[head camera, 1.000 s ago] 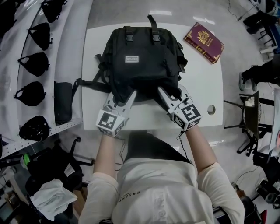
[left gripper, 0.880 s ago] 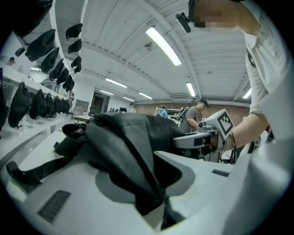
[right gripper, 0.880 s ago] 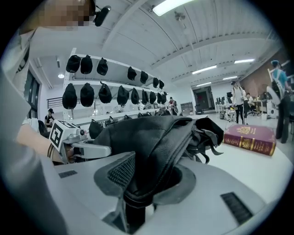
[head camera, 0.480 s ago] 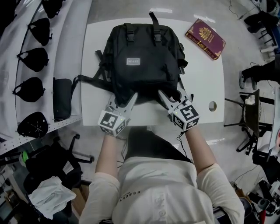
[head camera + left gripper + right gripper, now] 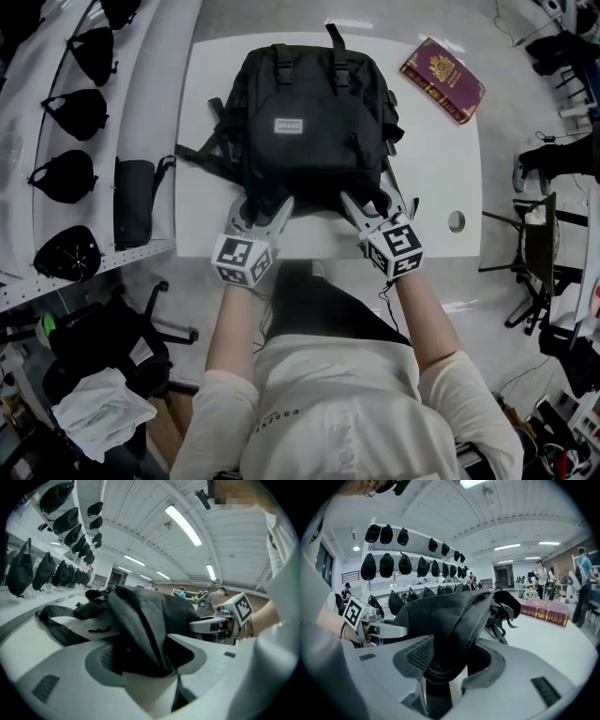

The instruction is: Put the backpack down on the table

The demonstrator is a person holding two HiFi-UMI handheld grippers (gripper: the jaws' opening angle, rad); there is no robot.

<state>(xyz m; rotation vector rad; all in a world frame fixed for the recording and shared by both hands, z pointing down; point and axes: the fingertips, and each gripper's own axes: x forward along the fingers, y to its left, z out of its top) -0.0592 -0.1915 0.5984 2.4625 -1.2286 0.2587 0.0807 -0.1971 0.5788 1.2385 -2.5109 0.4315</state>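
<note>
The left gripper's (image 5: 261,208) pale grey fingers (image 5: 225,667) stand apart. They have just been opening, and a fold of black fabric sits loose in the gap between them without being pinched. The right gripper's (image 5: 368,202) fingers (image 5: 520,667) are apart too and have likewise just been opening. The same black fabric hangs between them, lying against the ribbed pad on one side with a clear gap on the other. Each gripper carries a white cube with square black markers, and bare forearms run back from them to the person's cream-coloured top (image 5: 328,403).

Both grippers sit side by side at the near edge of the white rectangular tabletop (image 5: 431,159), their tips at the lower end of the black fabric backpack (image 5: 300,122). The backpack lies on the tabletop with its front face up, showing a small pale label patch. Its two buckled straps and carry loop point toward the far edge. It takes up the middle of the tabletop, from near the far edge to close by the near one. Its black shoulder straps (image 5: 202,159) trail out toward the left edge.

A maroon hardcover book with a gold emblem (image 5: 442,80) lies at the far right corner, apart from the backpack. A small round hole (image 5: 456,222) shows in the tabletop near the right near corner. Beyond the left edge, a white shelf (image 5: 28,225) carries a row of black caps (image 5: 61,178) and a dark cylindrical pouch (image 5: 133,202).
</note>
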